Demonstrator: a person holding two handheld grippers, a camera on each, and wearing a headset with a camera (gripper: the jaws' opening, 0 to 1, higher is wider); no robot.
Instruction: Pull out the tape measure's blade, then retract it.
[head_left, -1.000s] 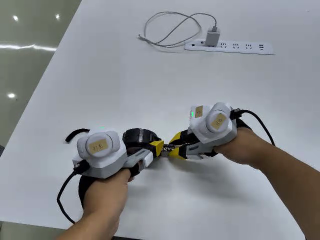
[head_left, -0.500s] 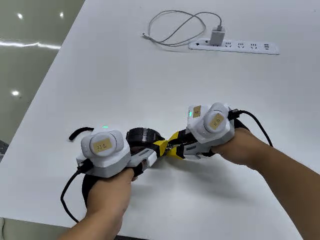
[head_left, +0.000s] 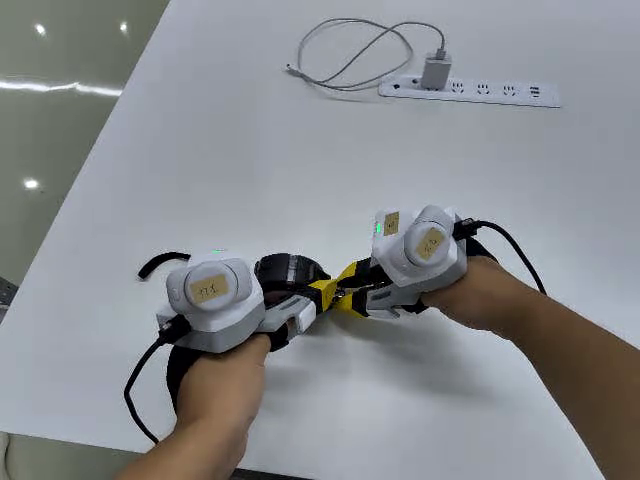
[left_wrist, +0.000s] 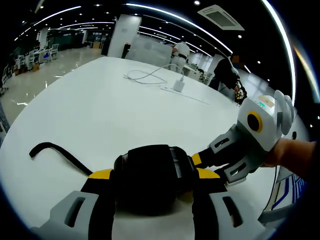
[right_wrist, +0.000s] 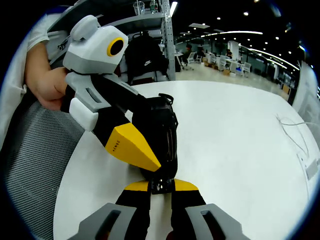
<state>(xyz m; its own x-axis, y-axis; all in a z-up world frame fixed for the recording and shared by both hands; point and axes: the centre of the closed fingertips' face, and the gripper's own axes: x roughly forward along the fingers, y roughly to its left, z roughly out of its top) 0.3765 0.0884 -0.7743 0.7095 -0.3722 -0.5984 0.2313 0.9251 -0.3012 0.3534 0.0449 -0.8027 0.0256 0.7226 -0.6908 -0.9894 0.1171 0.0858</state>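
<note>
The black tape measure rests on the white table, and my left gripper is shut on its body. In the left gripper view the case sits squeezed between the yellow-tipped fingers of my left gripper. My right gripper meets it from the right, nose to nose. In the right gripper view my right gripper is shut on the small blade end at the mouth of the case. No length of blade shows between case and jaws. The black wrist strap trails left.
A white power strip with a plugged-in charger and a looped cable lies at the table's far side. The table's left edge drops to the floor. A mesh chair stands beside the table.
Both grippers stay together on the tape measure as before. Only the head camera has shifted a little.
</note>
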